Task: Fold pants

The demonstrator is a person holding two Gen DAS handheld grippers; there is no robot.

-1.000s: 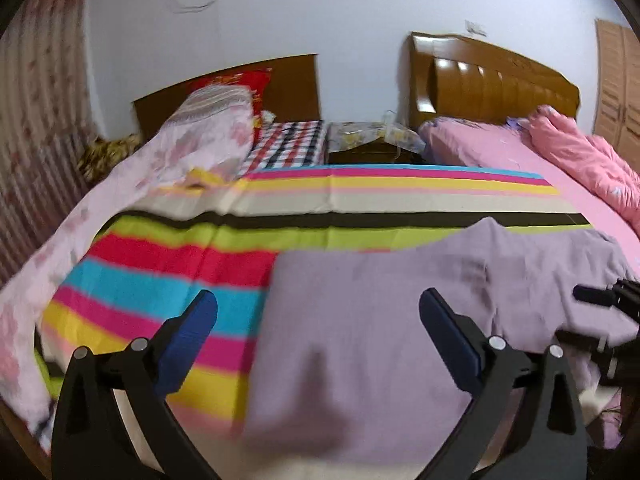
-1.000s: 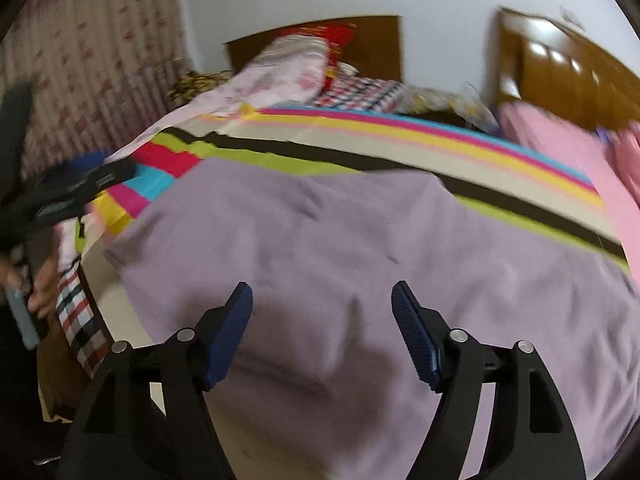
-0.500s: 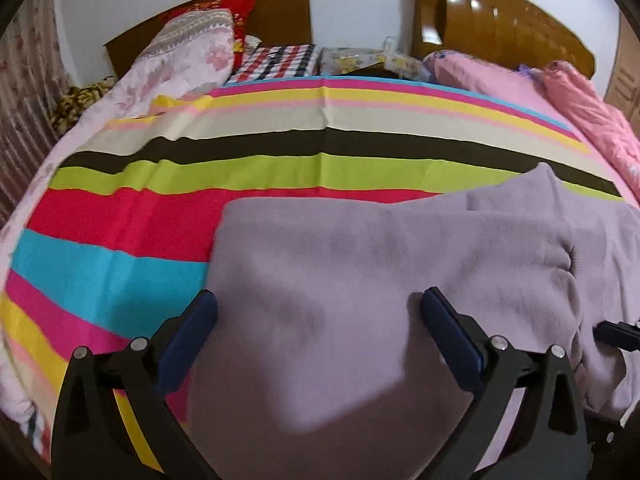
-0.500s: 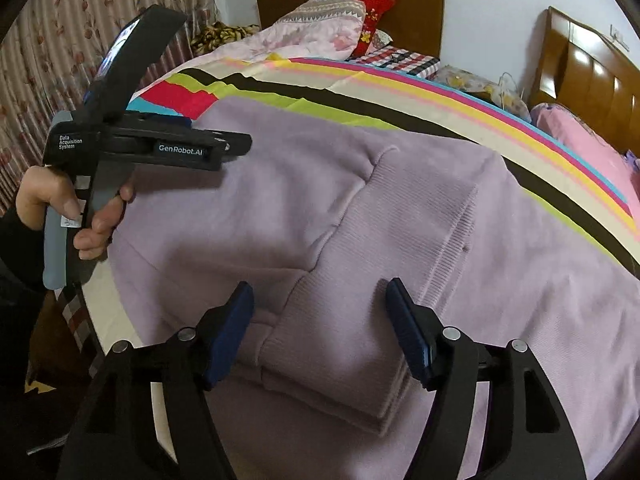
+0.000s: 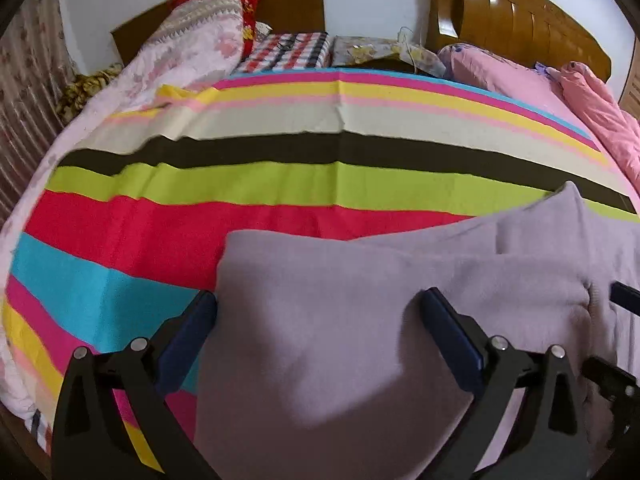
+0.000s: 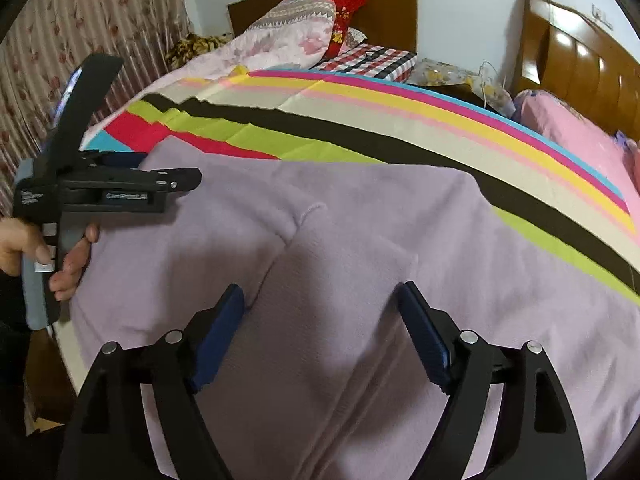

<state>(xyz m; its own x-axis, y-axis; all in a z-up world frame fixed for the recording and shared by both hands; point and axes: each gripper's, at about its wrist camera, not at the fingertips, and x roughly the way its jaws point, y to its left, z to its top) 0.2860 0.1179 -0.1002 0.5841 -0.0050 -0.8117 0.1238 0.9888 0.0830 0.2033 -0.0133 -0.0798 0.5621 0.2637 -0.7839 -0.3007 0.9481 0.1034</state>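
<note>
Lilac knit pants [image 5: 360, 320] lie flat on a striped blanket [image 5: 240, 184] on the bed. My left gripper [image 5: 319, 300] hovers open over the pants' left edge, one finger above the blanket and one above the fabric. In the right wrist view the pants [image 6: 360, 208] spread wide, with a seam running down toward my right gripper [image 6: 320, 292]. Its jaws are opening and straddle the cloth without pressing on it. A hand [image 6: 72, 264] holds the left gripper's handle at the left of that view.
A floral quilt and pillows [image 5: 200, 48] lie at the bed's head, beside a checked cloth [image 5: 288, 52]. A second bed with pink bedding [image 5: 520, 84] and a wooden headboard [image 5: 520, 20] stands to the right. A patterned curtain [image 6: 80, 20] hangs on the left.
The left gripper has come down and closer over the pants' left edge. The right gripper has moved forward over the fabric and its jaws stand wider.
</note>
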